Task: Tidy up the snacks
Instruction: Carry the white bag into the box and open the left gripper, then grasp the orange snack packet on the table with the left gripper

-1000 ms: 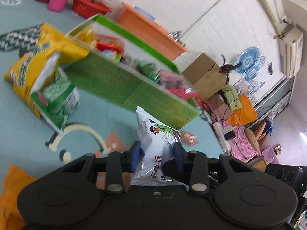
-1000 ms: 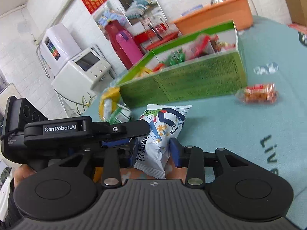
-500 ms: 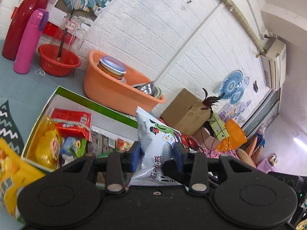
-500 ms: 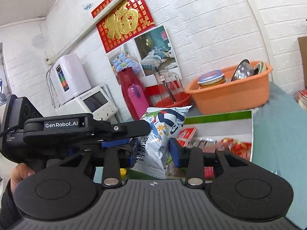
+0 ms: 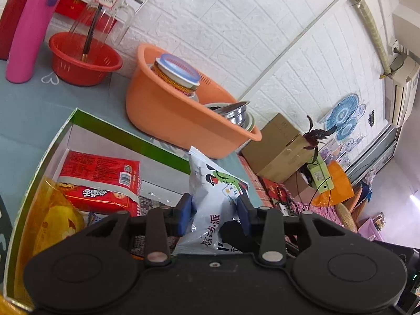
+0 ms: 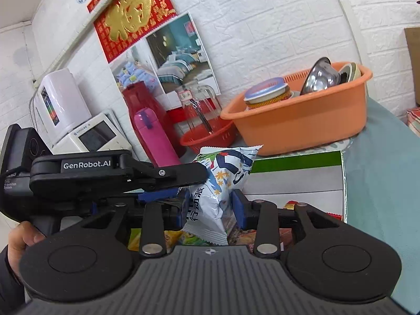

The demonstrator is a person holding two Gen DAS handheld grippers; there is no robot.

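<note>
**Inspector:** Report against the green box (image 5: pixel 55 141), working left to right.

**Assistant:** At its left end lie a yellow-orange packet (image 5: pixel 52 220) and, just beside it, a red packet (image 5: pixel 102 176). Over the middle of the box hangs the white snack bag (image 5: pixel 210 204). Behind the box stand a pink flask (image 5: pixel 29 26), a red basket (image 5: pixel 84 60) and an orange tub (image 5: pixel 173 120).

**Inspector:** Grippers?

**Assistant:** The left gripper (image 5: pixel 214 216) has its blue pads pressed against both sides of the bag. The right gripper (image 6: pixel 211 206) brackets the same bag (image 6: pixel 223 178): one pad touches it, while the other shows a small gap, so I cannot tell whether it is truly clamped.

**Inspector:** What has changed?

**Assistant:** A second ago both cameras looked at the box's outer side from across the teal tablecloth (image 6: pixel 380 178), with loose packets lying on it. Half a second ago the box interior came into view. Now the left camera looks down into the box past its rim, and the bag has stayed in the same grip throughout.

**Inspector:** Meaning?

**Assistant:** In my judgement the carry is all but done and release is next. The bag is soft and crinkly; opened here, the pads should let it drop among the packets rather than onto the cloth.
</note>
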